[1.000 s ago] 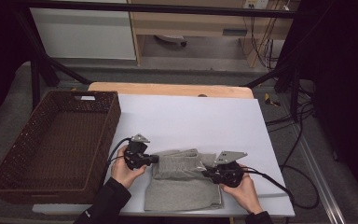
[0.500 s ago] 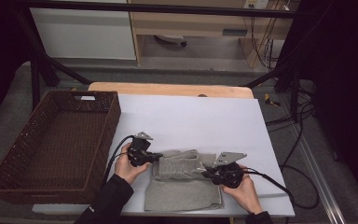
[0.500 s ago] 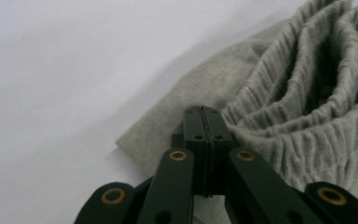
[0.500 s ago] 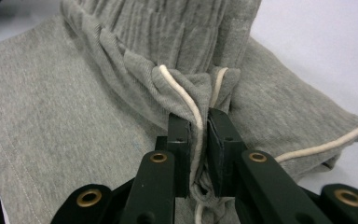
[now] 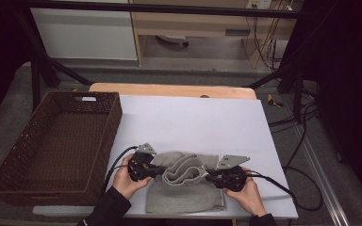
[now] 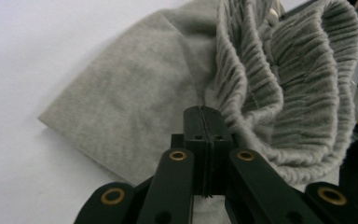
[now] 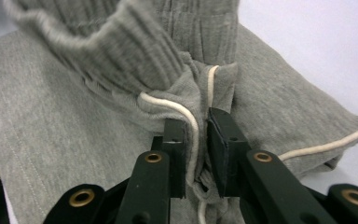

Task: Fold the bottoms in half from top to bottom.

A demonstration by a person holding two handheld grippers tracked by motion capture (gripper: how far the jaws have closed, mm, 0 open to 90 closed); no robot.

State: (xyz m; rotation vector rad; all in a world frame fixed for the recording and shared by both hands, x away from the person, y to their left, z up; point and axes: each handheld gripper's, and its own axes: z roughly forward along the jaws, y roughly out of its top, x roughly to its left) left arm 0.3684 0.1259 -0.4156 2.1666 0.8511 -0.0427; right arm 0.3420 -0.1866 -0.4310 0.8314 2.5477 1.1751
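Since the earlier frame the left tongs (image 5: 156,170) had carried the ribbed waistband inward, bunching the grey knit shorts (image 5: 185,192) on the white surface (image 5: 193,122). They stayed pressed together on one edge; the right tongs (image 5: 209,176), just loosening, pinched the piped edge opposite, apparently for folding.

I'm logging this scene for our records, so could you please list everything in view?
grey garment: one, grey with ribbed waistband and white piping, near edge of the table
wicker basket: one, dark brown, left of the table
table: one, white top over a wooden edge
cables: several, black, floor at right
left hand-held gripper: one, black, shut at the garment's ribbed edge
right hand-held gripper: one, black, jaws just been opening, cloth and piping between them
hands: two, holding the grippers
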